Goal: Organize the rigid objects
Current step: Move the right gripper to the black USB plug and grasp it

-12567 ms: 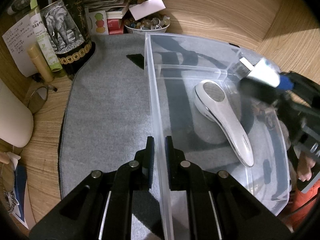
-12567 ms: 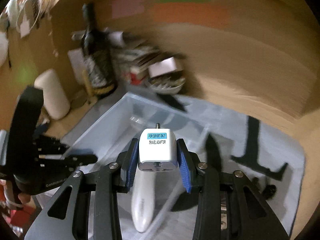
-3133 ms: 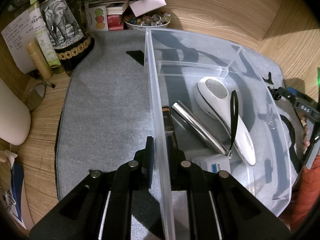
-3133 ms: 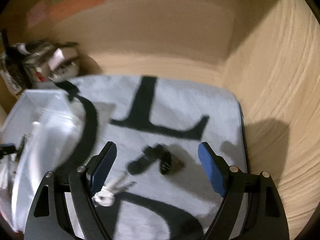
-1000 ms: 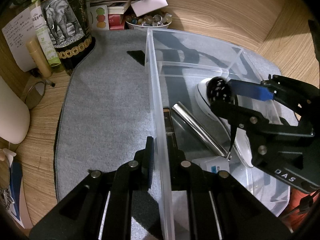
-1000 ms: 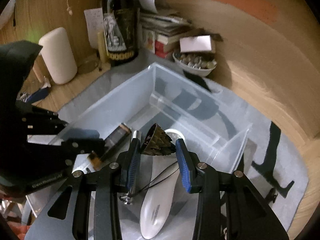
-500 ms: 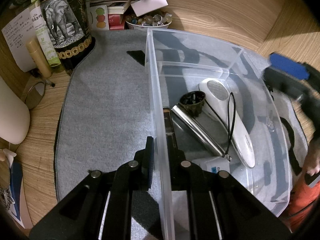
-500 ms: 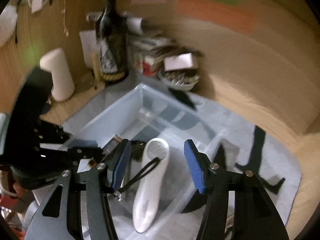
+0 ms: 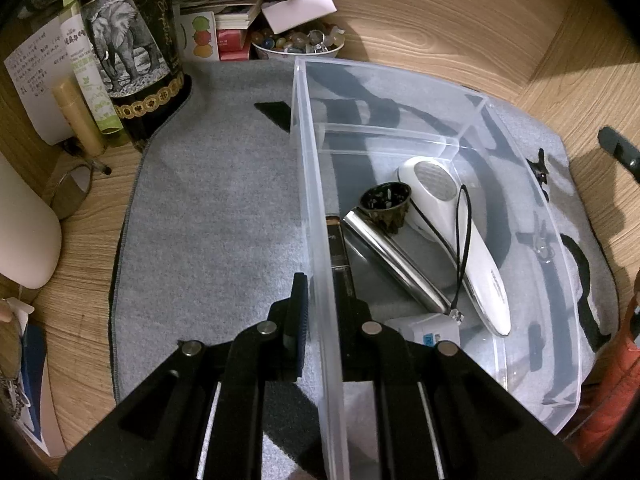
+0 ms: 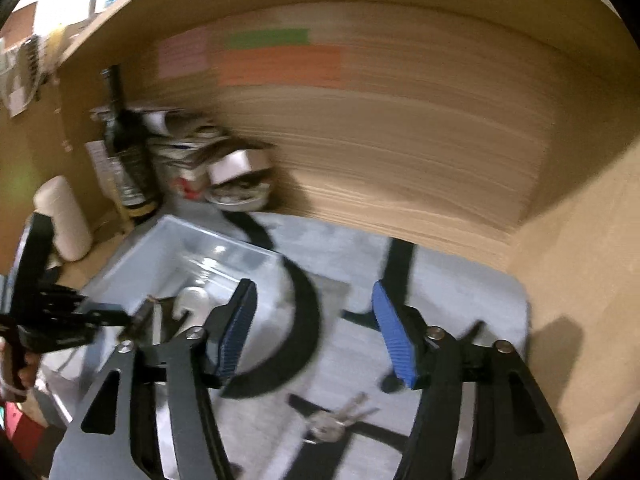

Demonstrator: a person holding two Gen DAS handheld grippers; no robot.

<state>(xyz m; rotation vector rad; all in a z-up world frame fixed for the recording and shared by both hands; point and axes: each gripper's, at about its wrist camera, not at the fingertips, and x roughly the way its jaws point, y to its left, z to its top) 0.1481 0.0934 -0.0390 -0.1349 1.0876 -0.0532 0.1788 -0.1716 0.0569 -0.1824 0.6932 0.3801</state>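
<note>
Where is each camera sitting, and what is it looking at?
Left wrist: on the left claw, looking steeply down at the clear plastic bin; its fingers are shut on the bin's wall.
Right wrist: on the right claw, jaws just opened and empty, facing the grey felt mat with the silver keys and the wooden wall; the left claw shows at the left edge.
Shared: the bin and the white handheld fabric shaver in it.

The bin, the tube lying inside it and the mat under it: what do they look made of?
Bin: clear rigid plastic, glossy; the mat shows through its walls. Tube: probably polished metal, with bright mirror-like streaks along it. Mat: grey felt-like fabric, matte and fuzzy, with a stitched edge. The left gripper is clamped on the bin's wall.
</note>
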